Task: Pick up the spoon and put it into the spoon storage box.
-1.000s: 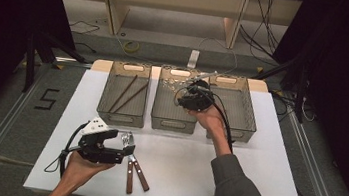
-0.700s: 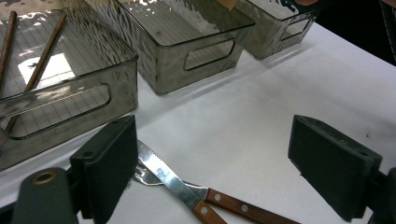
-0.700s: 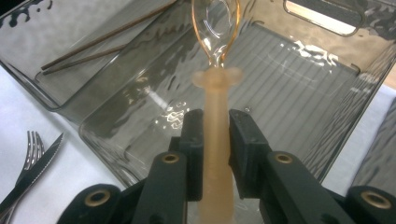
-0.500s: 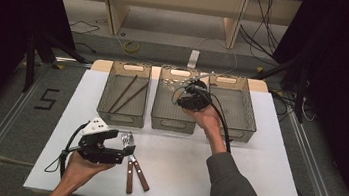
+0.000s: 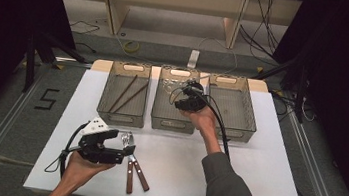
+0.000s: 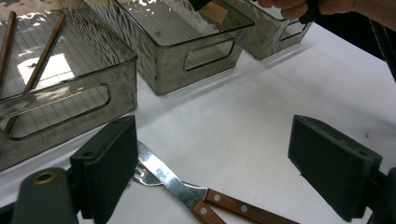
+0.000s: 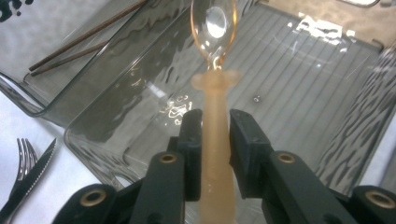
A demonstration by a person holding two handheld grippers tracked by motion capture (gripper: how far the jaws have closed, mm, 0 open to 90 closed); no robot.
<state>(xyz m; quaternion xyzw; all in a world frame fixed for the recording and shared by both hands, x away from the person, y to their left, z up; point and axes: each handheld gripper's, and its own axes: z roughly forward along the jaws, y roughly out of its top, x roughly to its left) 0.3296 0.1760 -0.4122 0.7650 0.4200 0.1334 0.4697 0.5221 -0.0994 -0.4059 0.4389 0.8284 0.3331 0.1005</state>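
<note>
The right tongs (image 7: 215, 135) clamp a clear spoon (image 7: 214, 28) over the middle bin (image 5: 173, 120), probably to sort it there, while the left tongs (image 6: 224, 172) wait wide open and empty above the knife (image 6: 175, 184) and fork (image 7: 23, 156) on the counter (image 5: 253, 178).

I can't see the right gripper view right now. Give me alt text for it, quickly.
The right hand-held gripper is shut on the pale handle of a clear spoon, holding it over the middle grey bin. The bin beside it holds two brown sticks; a fork and serrated knife lie on the white table at lower left.
</note>
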